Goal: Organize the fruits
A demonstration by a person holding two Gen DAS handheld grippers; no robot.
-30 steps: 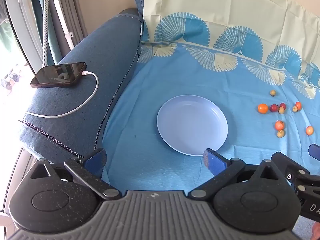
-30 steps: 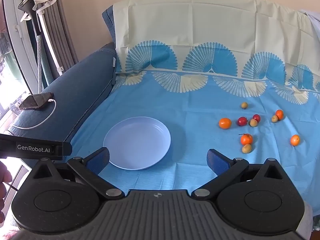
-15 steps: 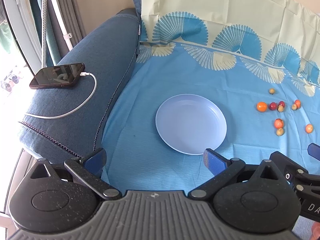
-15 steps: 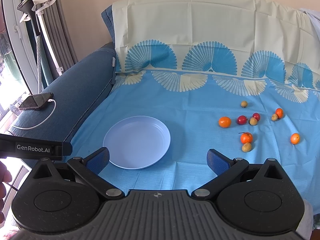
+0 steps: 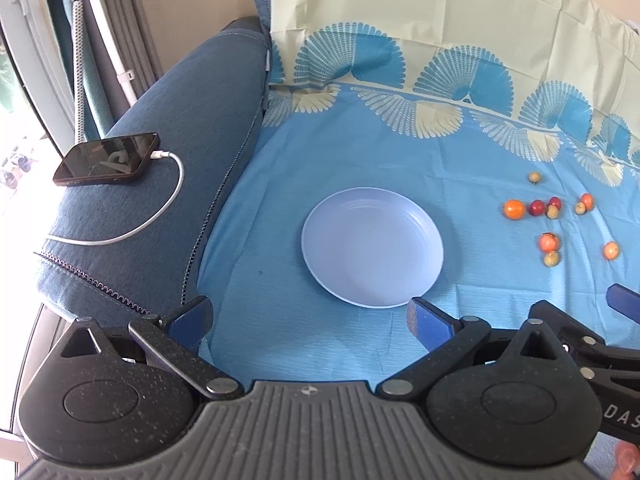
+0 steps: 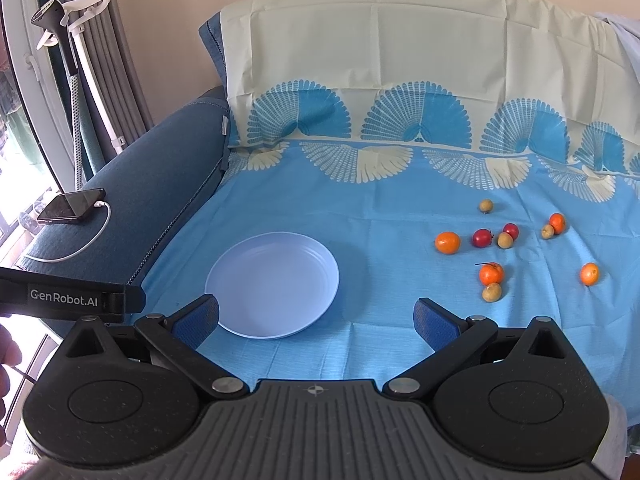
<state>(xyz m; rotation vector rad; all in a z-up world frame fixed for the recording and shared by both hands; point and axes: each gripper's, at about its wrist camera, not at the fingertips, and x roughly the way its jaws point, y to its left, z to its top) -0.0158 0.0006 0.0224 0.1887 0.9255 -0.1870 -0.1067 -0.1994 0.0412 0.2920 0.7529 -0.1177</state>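
Both tongs — left tongs (image 5: 310, 318) and right tongs (image 6: 316, 316) — spread, empty. Plate (image 6: 272, 284) just ahead; fruits (image 6: 490, 274) scattered beyond — rightward.

I see bare cloth (image 6: 380, 280) mid-frame between plate (image 6: 276, 284) and fruits (image 6: 490, 274); armrest (image 6: 152, 208) blocks frame left.

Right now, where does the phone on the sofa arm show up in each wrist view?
Left wrist: the phone lies at upper left on the sofa arm, cable plugged in.
Right wrist: the phone sits small at the far left edge.
Shared landmark: the plate, to its right in both.
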